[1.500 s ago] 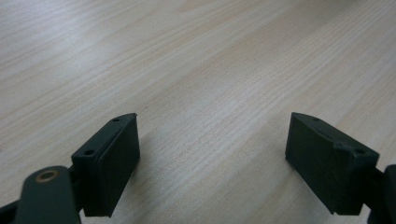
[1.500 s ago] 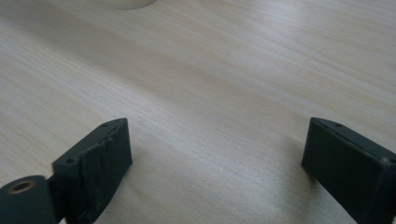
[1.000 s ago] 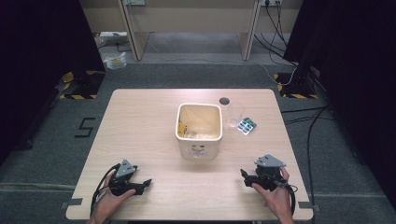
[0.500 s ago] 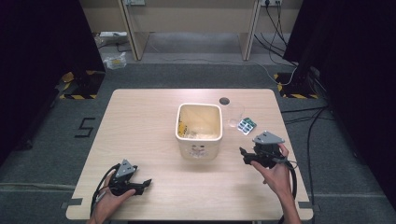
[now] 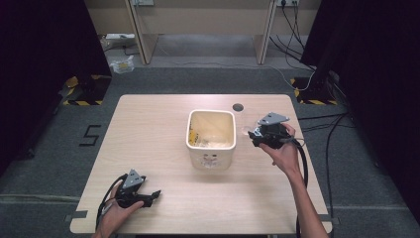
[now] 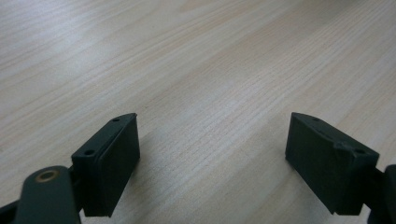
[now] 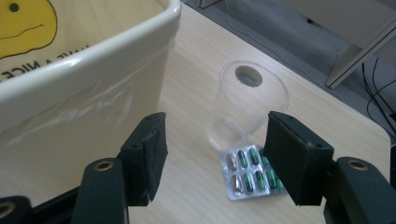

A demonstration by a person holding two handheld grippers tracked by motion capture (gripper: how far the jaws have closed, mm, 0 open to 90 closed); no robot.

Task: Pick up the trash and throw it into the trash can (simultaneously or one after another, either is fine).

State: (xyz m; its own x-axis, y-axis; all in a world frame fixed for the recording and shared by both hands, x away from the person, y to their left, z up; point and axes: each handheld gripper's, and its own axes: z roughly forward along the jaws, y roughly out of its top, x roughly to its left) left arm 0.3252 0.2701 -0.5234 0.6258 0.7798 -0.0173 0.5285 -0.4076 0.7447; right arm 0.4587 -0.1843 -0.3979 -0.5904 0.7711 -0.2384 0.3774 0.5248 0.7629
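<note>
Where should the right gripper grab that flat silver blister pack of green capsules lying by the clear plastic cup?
Probably by its near short edge, coming down from above on the gripper's side. The silver blister pack of green capsules lies flat on the wooden table, so only its thin rim offers a bite. The clear plastic cup stands at its far edge, blocking that side. The right gripper is open over it.

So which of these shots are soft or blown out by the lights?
High view: evenly lit, slightly soft, dark at both sides. Left gripper view: glare washes the table at its far end. Right gripper view: blister pack sharp, clear cup hard to see, background soft.
</note>
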